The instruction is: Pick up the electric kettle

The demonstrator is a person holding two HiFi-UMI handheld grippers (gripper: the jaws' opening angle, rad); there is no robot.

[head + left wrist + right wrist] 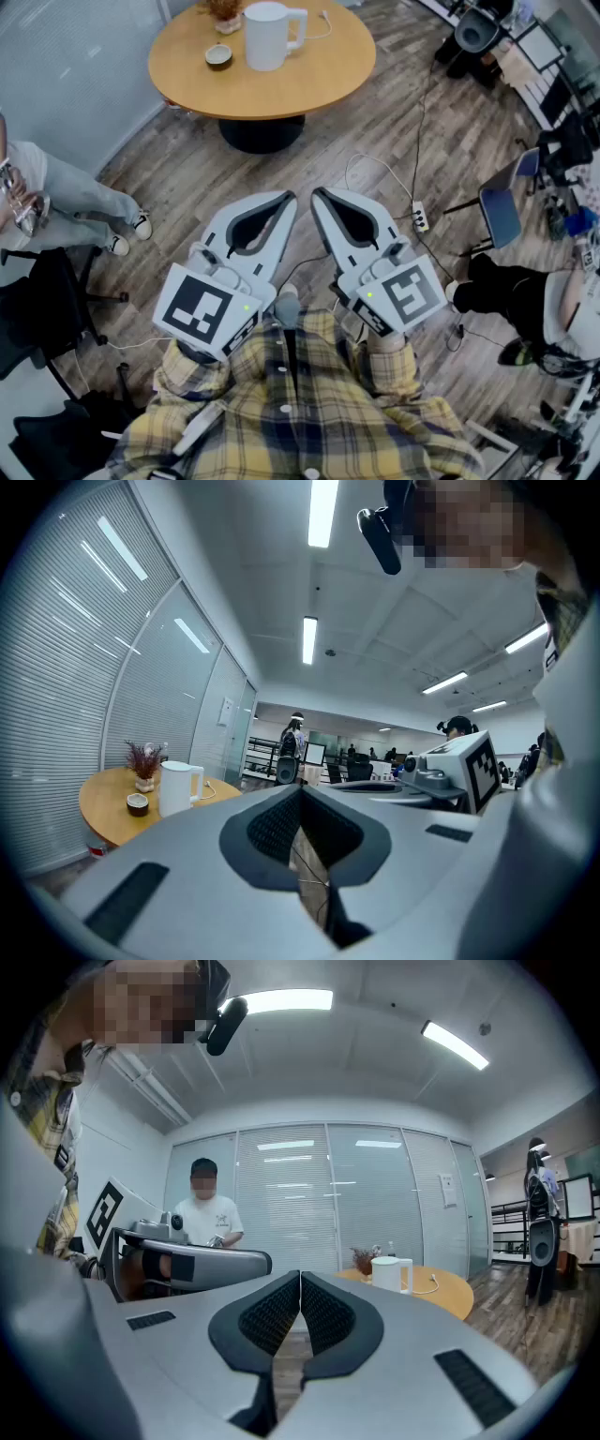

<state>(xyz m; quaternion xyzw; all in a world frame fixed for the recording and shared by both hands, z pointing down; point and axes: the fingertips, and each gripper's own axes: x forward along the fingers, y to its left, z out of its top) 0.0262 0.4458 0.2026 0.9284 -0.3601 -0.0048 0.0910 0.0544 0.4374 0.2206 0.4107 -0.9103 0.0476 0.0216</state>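
The white electric kettle [267, 36] stands upright on a round wooden table [309, 80], far ahead of both grippers, with its cord trailing to the right. It also shows small in the left gripper view as the kettle [178, 787] and in the right gripper view as the kettle [391, 1273]. My left gripper [285, 200] and right gripper [320, 195] are held side by side close to my body, level, over the wood floor. Both are shut with nothing between the pads, as seen at the left gripper [300, 790] and the right gripper [300, 1280].
A small dark bowl [218, 57] and a potted plant [223, 9] sit beside the kettle. A power strip [420, 217] and cables lie on the floor. A seated person [66, 192] is at left, another person [525, 291] and a chair [497, 216] at right.
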